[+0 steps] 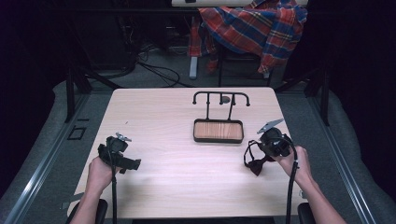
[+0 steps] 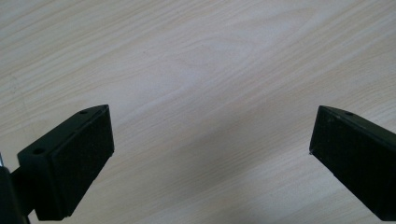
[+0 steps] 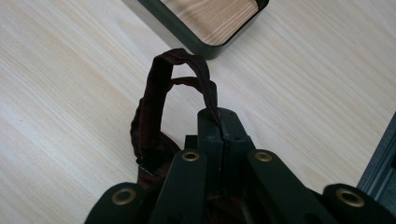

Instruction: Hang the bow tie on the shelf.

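Near the pale wooden table's [image 1: 159, 112] left edge, the left gripper [image 1: 122, 154] hovers over bare wood, jaws spread wide. Toward the far edge at the middle stands a black rack [image 1: 219, 116] with a wood-lined tray base. Close to the right edge, the right gripper [image 1: 267, 150] pinches a dark fabric strap [image 3: 159, 93], its loop dangling. Behind the table a plaid shirt [image 1: 254, 23] drapes over a chair.

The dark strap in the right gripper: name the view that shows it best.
The right gripper view: the dark strap loops up close, pinched between the shut jaws of the right gripper, near the tray. The high view shows it small, hanging below that gripper above the table. The left gripper view looks at bare tabletop.
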Demonstrator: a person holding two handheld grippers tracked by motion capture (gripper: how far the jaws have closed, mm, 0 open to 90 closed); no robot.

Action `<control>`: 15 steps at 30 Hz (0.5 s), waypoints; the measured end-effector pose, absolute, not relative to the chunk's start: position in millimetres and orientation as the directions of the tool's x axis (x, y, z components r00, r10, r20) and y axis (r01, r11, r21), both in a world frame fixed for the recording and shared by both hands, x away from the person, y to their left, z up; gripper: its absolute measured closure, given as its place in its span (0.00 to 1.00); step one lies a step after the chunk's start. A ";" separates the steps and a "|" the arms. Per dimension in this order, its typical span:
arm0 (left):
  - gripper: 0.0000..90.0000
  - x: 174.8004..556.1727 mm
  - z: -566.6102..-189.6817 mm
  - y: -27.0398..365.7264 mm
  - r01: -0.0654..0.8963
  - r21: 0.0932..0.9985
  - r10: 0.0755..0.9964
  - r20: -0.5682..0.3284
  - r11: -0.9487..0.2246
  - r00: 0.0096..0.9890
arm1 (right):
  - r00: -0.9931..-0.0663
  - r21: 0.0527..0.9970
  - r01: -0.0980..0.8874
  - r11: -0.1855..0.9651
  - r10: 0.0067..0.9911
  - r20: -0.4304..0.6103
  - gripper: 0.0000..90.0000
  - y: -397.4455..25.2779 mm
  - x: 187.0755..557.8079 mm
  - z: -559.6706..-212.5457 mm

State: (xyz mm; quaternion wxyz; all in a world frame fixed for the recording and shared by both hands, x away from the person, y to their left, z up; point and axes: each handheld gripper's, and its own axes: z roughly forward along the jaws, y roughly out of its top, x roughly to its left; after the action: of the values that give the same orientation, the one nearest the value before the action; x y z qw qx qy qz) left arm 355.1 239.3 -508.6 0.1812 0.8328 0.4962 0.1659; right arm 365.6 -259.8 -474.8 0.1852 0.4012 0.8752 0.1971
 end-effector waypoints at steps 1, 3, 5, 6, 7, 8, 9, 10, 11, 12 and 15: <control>0.00 355.0 -508.6 239.3 0.766 0.465 0.886 0.099 -0.444 0.454 | -0.611 0.488 0.627 0.607 0.772 -0.175 0.99 -260.8 366.1 -473.4; 0.00 354.9 -508.8 239.1 0.766 0.466 0.886 0.098 -0.443 0.453 | -0.604 0.507 0.629 0.589 0.781 -0.157 0.99 -261.3 366.4 -473.1; 0.00 354.8 -508.8 238.9 0.765 0.465 0.885 0.097 -0.445 0.455 | -0.608 0.503 0.626 0.596 0.777 -0.164 0.99 -262.2 367.6 -471.4; 0.00 354.9 -508.8 238.7 0.765 0.465 0.884 0.098 -0.446 0.457 | -0.605 0.507 0.626 0.592 0.779 -0.164 0.99 -262.3 368.1 -470.5; 0.00 355.0 -509.0 238.5 0.764 0.464 0.884 0.099 -0.448 0.458 | -0.605 0.511 0.625 0.591 0.780 -0.161 0.99 -262.4 368.7 -469.7; 0.00 355.1 -509.0 238.4 0.765 0.463 0.883 0.097 -0.449 0.459 | -0.604 0.512 0.625 0.590 0.780 -0.162 0.99 -262.4 369.2 -468.7; 0.00 355.0 -509.4 238.0 0.765 0.465 0.884 0.095 -0.445 0.457 | -0.604 0.510 0.625 0.591 0.780 -0.164 0.99 -262.6 369.6 -467.7; 0.00 355.0 -509.4 237.9 0.764 0.464 0.883 0.095 -0.448 0.460 | -0.601 0.518 0.623 0.586 0.782 -0.163 0.99 -262.2 370.2 -466.8; 0.00 354.9 -509.6 237.7 0.764 0.465 0.883 0.095 -0.448 0.460 | -0.597 0.525 0.622 0.581 0.785 -0.162 0.99 -261.8 370.7 -466.0; 0.00 354.9 -509.6 237.6 0.764 0.464 0.883 0.096 -0.449 0.460 | -0.595 0.531 0.622 0.576 0.788 -0.158 0.99 -261.4 371.4 -465.2; 0.00 354.7 -509.7 237.6 0.762 0.465 0.882 0.097 -0.450 0.462 | -0.592 0.539 0.618 0.572 0.790 -0.160 0.99 -259.9 374.4 -460.9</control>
State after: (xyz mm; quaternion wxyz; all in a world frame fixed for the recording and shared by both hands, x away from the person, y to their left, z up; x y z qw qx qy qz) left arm 354.7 237.6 -509.7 0.1811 0.8354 0.4920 0.1647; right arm 374.4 -259.9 -460.9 0.1957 0.4069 0.8648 0.2197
